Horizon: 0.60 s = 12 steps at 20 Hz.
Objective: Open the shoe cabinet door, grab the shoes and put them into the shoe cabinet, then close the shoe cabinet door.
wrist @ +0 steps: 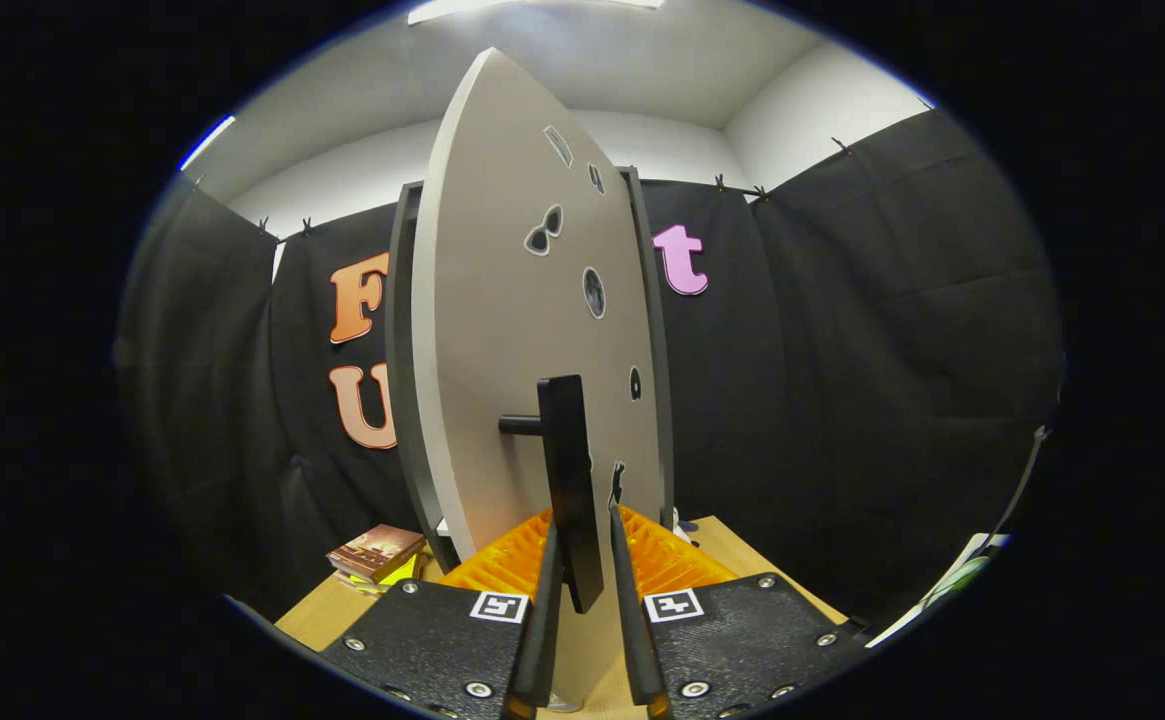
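Wooden tabletop (732,550) under a grey cabinet door (502,330), swung partly open; the gripper (582,560) pinches its black handle (570,480) between both fingers.

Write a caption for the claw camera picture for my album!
The claw grips the black handle of the grey shoe cabinet door, which stands ajar.

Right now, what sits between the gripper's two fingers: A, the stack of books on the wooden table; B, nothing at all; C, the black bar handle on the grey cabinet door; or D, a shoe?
C: the black bar handle of the grey cabinet door stands upright between the fingers of the gripper, which flank its lower end closely; contact is hard to confirm.
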### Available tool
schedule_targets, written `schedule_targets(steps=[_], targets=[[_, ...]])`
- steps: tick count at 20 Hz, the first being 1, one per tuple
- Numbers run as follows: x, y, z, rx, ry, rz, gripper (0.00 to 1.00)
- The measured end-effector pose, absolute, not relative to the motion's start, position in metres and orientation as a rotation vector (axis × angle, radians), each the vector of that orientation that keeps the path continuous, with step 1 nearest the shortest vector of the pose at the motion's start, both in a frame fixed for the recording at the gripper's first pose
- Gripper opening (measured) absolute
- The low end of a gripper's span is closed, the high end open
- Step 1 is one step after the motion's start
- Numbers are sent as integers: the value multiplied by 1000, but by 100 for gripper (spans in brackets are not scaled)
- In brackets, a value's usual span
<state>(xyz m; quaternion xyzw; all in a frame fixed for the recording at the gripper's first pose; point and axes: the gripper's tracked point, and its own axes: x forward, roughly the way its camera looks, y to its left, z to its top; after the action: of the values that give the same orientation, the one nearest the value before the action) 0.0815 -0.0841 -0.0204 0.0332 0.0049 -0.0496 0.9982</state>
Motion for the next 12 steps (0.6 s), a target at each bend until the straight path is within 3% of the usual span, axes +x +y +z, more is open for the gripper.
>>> schedule_targets(steps=[12], targets=[[63, -146, -25, 55, 1, -146, 25]])
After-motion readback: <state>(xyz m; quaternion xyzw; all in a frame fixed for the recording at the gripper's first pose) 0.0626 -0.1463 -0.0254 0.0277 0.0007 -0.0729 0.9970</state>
